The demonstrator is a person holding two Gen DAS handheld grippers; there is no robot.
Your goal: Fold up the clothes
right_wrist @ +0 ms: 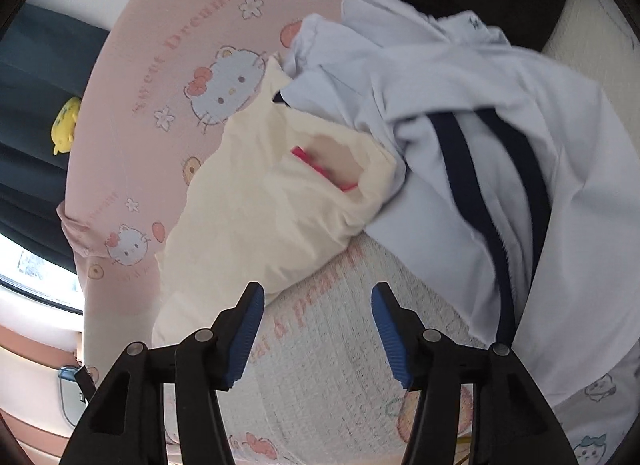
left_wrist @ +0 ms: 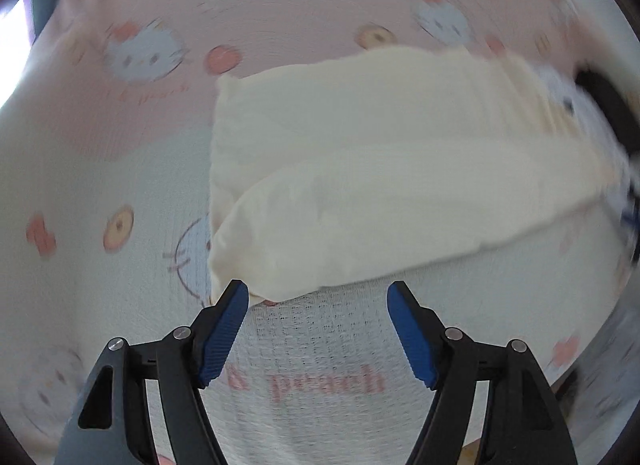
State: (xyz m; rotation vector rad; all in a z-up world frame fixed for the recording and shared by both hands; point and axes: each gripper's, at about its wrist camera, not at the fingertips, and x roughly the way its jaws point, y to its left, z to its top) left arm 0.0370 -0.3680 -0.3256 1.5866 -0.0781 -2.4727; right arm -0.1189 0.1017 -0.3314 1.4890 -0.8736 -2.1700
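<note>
Bedsheet (left_wrist: pixel 120 169) bare beside cream garment (left_wrist: pixel 380 169)

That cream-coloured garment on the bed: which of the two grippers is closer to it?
Left. The left gripper has one fingertip at the edge of the cream garment, jaws open. The right gripper, also open, sits just short of its corner, over the bedsheet.

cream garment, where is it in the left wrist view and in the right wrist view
Left wrist view: the cream garment fills centre and right, its near edge at the open left gripper.
Right wrist view: it lies centre-left, ahead of the open right gripper, beside the white garment with navy stripes.
Shared landmark: the pink cartoon-cat bedsheet.
</note>
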